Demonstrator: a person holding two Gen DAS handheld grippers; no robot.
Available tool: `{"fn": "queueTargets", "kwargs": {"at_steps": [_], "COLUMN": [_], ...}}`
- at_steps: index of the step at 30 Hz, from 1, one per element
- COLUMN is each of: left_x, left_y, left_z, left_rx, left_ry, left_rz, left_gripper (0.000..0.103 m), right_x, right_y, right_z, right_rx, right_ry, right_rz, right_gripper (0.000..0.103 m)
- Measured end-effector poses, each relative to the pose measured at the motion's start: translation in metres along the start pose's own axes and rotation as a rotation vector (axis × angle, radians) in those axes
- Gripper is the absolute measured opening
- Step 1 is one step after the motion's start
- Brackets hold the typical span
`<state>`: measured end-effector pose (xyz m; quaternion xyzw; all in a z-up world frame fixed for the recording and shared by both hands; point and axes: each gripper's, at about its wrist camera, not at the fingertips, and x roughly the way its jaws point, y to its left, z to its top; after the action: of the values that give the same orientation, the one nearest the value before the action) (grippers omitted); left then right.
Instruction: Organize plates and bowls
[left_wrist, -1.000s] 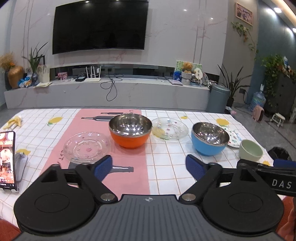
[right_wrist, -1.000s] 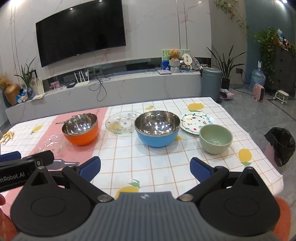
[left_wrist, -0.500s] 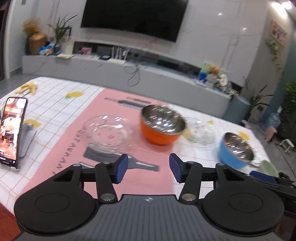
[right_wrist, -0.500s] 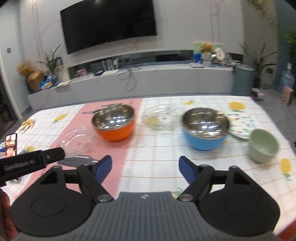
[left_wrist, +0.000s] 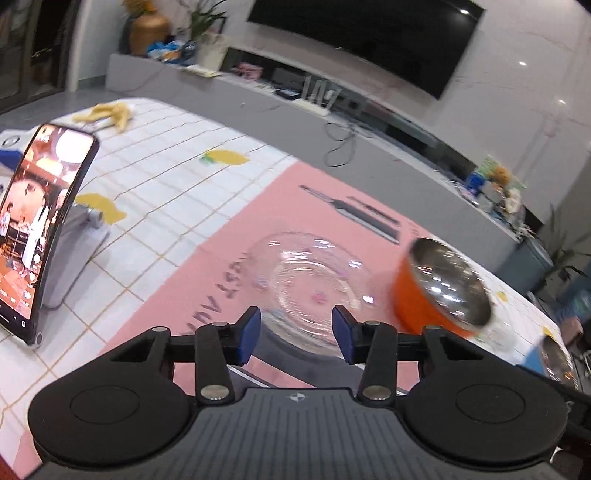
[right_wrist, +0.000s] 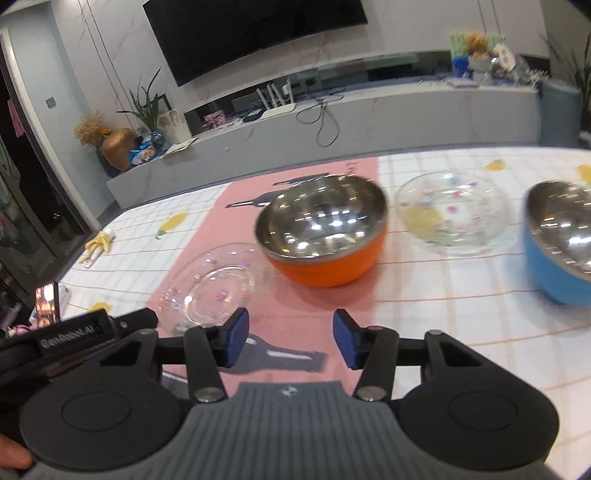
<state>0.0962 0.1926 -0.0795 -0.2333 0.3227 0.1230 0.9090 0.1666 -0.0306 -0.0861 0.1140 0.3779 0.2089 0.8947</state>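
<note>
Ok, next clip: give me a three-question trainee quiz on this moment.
1. True or false: the left gripper is clamped on the clear glass plate.
2. Which bowl sits directly beside that plate: A) orange bowl, B) blue bowl?
3. What stands propped at the table's left edge?

Key:
1. False; the plate is touched by neither pad.
2. A
3. A phone with its screen lit.

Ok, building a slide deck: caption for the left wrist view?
Left tool, empty, lines up on the clear glass plate beside the orange bowl.
</note>
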Motion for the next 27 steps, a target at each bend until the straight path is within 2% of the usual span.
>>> {"fn": "queueTargets", "kwargs": {"at_steps": [4,7,10,16,19,21,23,27], "left_x": [0.022,0.039,0.051,0.065,0.069,0.072,0.076,0.077], "left_y": [0.014,0.023,0.025,0.034,0.034,0.034,0.034,0.035], "left_z": [0.006,0.011,0.016,0.023,0.025,0.026,0.027,0.027], "left_rx": [-0.039,-0.069,-0.061,-0.072,-0.065,-0.065,-0.063,-0.065], "left_ry": [-0.007,0.013,0.011,0.014,0.004,0.002,0.004,0.007], "left_rz": [0.005,-0.011,0.021,0.029,0.013,0.007,0.001,-0.011], "left_gripper": [0.052,0.049,0.044,0.036,0.032,0.029,0.019,0.015], "right_x": [0.031,0.053,0.074,0.101,0.108,0.110,0.114,0.116], "right_y": [0.006,0.006,0.004,-0.003,-0.006,-0.006,-0.005,-0.006], "right_z": [0.007,0.010,0.013,0.018,0.020,0.021,0.022,0.021], "right_rx": [0.018,0.046,0.084,0.145,0.180,0.196,0.215,0.222], "right_ry": [0.038,0.062,0.089,0.109,0.108,0.110,0.115,0.113], "right_rz": [0.022,0.040,0.046,0.042,0.058,0.073,0.083,0.077], "right_gripper": [0.048,0.040,0.030,0.029,0.029,0.023,0.017,0.010]}}
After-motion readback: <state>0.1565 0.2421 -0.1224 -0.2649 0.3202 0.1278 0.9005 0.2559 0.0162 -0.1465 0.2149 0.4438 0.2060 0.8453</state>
